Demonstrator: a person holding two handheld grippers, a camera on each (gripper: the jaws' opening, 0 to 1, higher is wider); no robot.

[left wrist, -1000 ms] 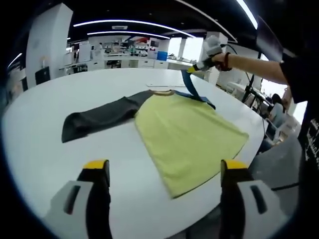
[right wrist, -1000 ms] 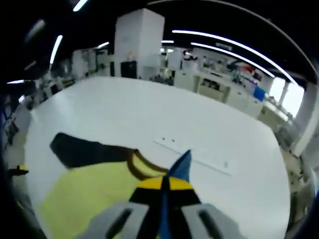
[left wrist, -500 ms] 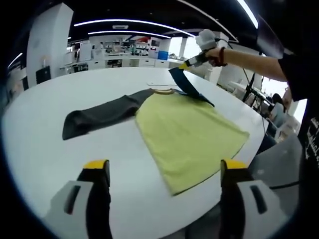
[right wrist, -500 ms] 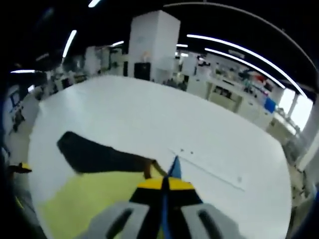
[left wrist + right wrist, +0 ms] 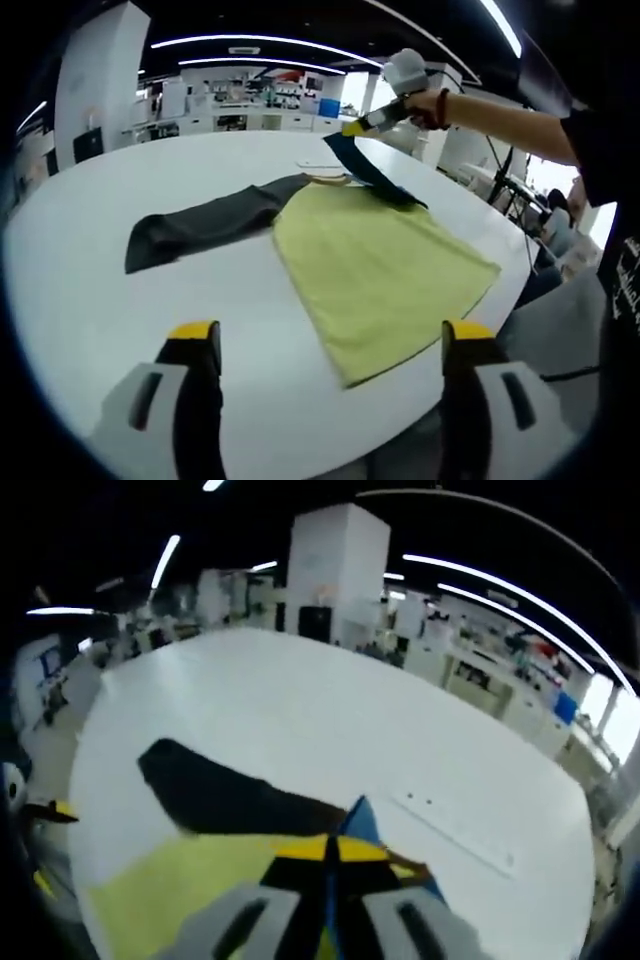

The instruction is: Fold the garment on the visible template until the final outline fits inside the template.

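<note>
White table (image 5: 90, 300) spreads under both claws, with a lab of benches and ceiling strip lights behind it. On it lies the shirt (image 5: 380, 270), yellow body flat, ahead of the left claw (image 5: 325, 345) and reaching toward its right jaw. One dark sleeve (image 5: 200, 225) runs out flat to the left of the body, ahead of the left jaw. The left claw hangs over the near table edge with its jaws wide apart and nothing between them.

Beyond the shirt's collar, the right claw (image 5: 350, 128) is held by a hand (image 5: 425, 100) above the table. Its jaws are closed tight on the blue sleeve (image 5: 365, 170), which hangs from the tips down to the shirt's far right shoulder. In the right gripper view the right claw (image 5: 330, 852) shows its yellow tips pressed together with the blue sleeve (image 5: 358, 820) poking out past them; the dark sleeve (image 5: 215, 795) lies ahead and left of the tips, the yellow body (image 5: 170, 895) below left. A thin pale template line (image 5: 455, 830) crosses the table to the right.
</note>
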